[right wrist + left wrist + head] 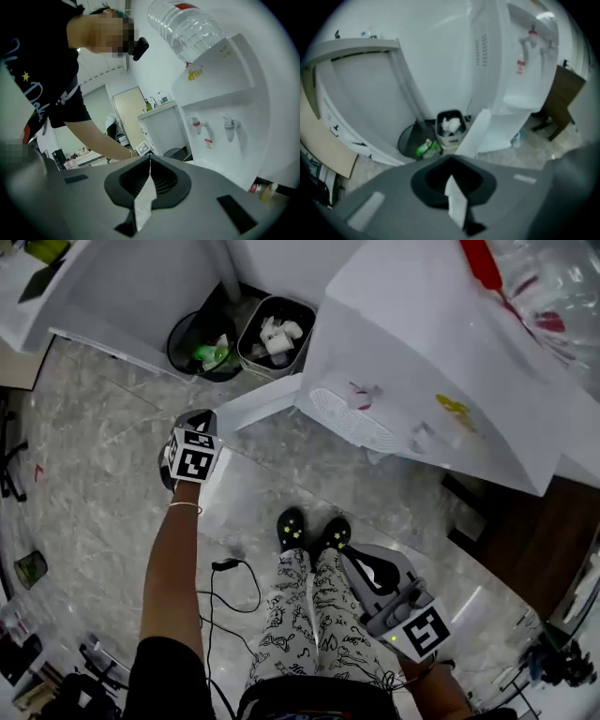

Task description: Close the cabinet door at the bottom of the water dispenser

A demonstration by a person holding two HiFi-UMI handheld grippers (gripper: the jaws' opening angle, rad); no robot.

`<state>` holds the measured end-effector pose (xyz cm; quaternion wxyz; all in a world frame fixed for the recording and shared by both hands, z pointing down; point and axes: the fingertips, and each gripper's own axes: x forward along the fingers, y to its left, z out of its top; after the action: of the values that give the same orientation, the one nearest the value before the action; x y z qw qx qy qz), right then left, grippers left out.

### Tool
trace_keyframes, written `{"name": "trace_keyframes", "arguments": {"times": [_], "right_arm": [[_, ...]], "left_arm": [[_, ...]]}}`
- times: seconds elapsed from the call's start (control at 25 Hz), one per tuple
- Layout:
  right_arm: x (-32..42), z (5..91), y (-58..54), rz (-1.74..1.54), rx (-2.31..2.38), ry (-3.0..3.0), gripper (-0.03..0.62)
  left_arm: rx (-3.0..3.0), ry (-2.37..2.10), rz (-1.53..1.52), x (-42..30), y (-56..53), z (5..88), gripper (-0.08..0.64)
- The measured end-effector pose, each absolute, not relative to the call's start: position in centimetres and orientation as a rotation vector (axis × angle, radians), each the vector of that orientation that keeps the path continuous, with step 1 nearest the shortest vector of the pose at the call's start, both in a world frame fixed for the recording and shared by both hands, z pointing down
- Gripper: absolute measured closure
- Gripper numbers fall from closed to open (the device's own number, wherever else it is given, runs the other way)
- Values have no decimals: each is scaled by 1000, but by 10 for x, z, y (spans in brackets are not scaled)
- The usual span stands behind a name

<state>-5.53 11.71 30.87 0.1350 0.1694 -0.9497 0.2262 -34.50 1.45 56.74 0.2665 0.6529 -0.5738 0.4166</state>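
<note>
The white water dispenser (441, 362) stands at the upper right of the head view, with a clear bottle (185, 28) on top. Its bottom cabinet door (262, 399) swings out open toward the left; in the left gripper view the door (472, 133) stands edge-on just beyond the jaws. My left gripper (200, 418) is shut and empty, held a short way from the door's free edge and apart from it. My right gripper (364, 566) hangs low by my legs, shut and empty, and faces the dispenser's taps (199, 124).
A black wire bin (202, 348) and a grey bin (275, 338) with white scraps stand behind the open door, against a white cabinet (131, 296). A black cable (230, 568) lies on the marble floor. Brown wooden furniture (525, 540) stands right of the dispenser.
</note>
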Motion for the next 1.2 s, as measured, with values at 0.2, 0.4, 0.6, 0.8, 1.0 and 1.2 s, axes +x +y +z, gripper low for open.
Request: {"name": "trace_keyframes", "arguments": {"times": [0.2, 0.4, 0.6, 0.8, 1.0, 1.2], "right_arm": [[-55, 331, 114, 799, 563, -2704, 575], [-56, 336, 118, 873, 569, -2683, 575], [-54, 337, 110, 884, 613, -2679, 575], [-52, 341, 110, 905, 652, -2665, 575], [-48, 347, 112, 933, 672, -2659, 575], [-42, 354, 101, 961, 735, -2688, 575]], "left_arm": [[1665, -1480, 1183, -361, 9, 616, 561], [1672, -1551, 1109, -375, -10, 616, 561], [1769, -1515, 1191, -374, -29, 606, 561], [1772, -1501, 1120, -361, -29, 617, 565], [1756, -1550, 998, -347, -10, 615, 565], [1758, -1492, 946, -319, 22, 616, 565]]}}
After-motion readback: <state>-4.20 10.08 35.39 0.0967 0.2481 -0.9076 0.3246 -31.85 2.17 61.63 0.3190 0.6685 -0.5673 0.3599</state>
